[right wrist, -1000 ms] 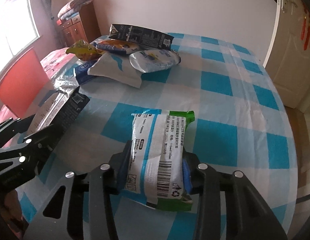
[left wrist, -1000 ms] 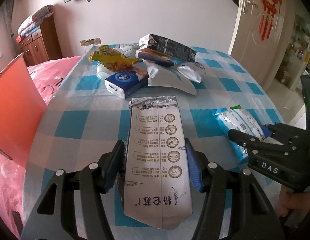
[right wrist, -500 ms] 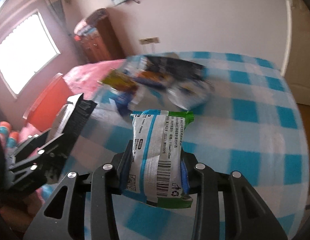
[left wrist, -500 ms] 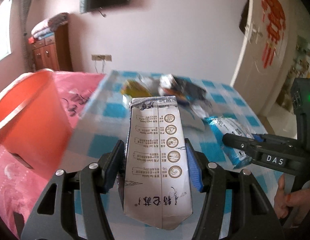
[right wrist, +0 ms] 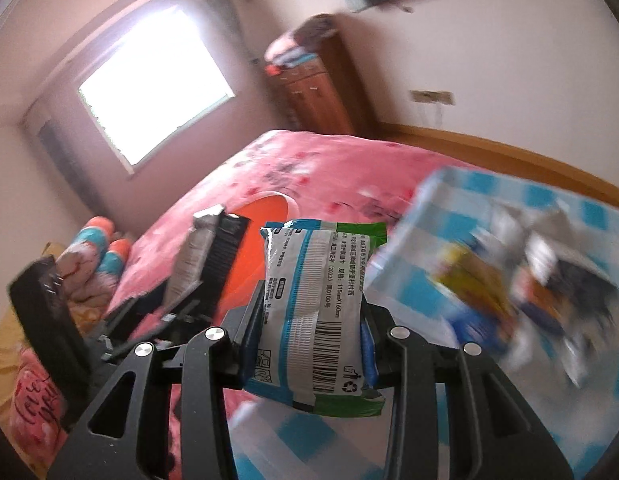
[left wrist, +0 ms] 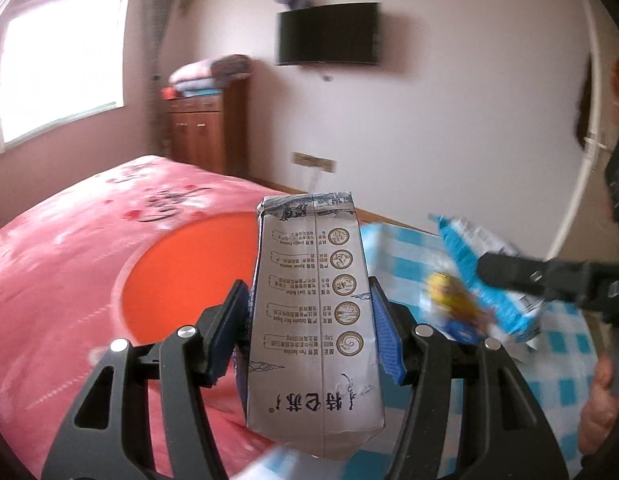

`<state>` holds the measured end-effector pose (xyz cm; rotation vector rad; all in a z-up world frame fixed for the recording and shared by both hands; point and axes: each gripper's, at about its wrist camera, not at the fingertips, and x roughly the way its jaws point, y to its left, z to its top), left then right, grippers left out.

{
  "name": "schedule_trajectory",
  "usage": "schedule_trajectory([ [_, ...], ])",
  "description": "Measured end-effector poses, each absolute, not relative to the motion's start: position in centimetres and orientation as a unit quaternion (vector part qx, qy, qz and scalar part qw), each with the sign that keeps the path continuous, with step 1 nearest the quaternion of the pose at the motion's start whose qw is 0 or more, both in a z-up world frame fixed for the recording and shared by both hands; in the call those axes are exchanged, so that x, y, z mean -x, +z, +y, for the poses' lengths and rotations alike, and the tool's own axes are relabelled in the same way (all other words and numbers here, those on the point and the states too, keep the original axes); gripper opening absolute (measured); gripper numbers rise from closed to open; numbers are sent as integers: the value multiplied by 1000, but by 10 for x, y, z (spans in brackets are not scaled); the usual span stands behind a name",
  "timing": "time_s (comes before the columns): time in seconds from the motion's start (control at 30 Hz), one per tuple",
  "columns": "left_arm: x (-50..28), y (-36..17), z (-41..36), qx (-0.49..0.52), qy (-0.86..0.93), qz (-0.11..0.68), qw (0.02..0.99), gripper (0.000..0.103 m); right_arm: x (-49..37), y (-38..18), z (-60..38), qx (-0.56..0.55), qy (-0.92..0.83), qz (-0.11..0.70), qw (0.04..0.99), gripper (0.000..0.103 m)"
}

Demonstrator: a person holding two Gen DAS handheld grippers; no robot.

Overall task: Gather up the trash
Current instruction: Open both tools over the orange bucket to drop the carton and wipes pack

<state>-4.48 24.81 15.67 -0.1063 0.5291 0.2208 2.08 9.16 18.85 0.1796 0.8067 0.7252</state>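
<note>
The left tool [left wrist: 309, 332] is clenched on a grey milk carton [left wrist: 315, 320], held in the air near the orange bin [left wrist: 189, 276] by the pink bed [left wrist: 69, 248], and the right tool [right wrist: 307, 340] is clenched on a blue-and-white wipes packet [right wrist: 313, 312] just right of it, above the checked worktop [right wrist: 569, 208] edge. To finish the drop cleanly, I judge each tool should be fully above the bin's mouth before letting go, one at a time. Both items run lengthwise away from the cameras, the carton's folded top pointing far.
</note>
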Motion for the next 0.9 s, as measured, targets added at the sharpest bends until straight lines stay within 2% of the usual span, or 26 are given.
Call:
schedule_trajectory([
  [0.3, 13, 139, 309, 71, 175, 285, 940, 60, -64, 186, 198, -56, 400, 391, 827, 43],
  [0.33, 12, 136, 313, 76, 175, 285, 939, 61, -68, 184, 204, -53, 397, 393, 828, 45],
  [0.37, 10, 132, 316, 77, 177, 290, 937, 66, -69, 183, 207, -53, 390, 392, 831, 48],
  [0.4, 13, 129, 321, 77, 183, 293, 935, 76, -71, 182, 208, -58, 386, 388, 835, 56],
  [0.43, 13, 127, 322, 77, 188, 294, 934, 78, -71, 183, 206, -65, 387, 383, 836, 64],
  [0.53, 16, 122, 329, 86, 185, 294, 934, 80, -65, 187, 191, -79, 374, 359, 852, 80],
  [0.63, 23, 122, 330, 87, 184, 282, 938, 85, -57, 190, 170, -84, 353, 340, 867, 83],
  [0.7, 25, 124, 324, 79, 182, 274, 941, 89, -50, 190, 154, -94, 336, 333, 876, 90],
  [0.9, 44, 130, 305, 74, 157, 251, 952, 92, -22, 179, 107, -107, 292, 324, 894, 91],
])
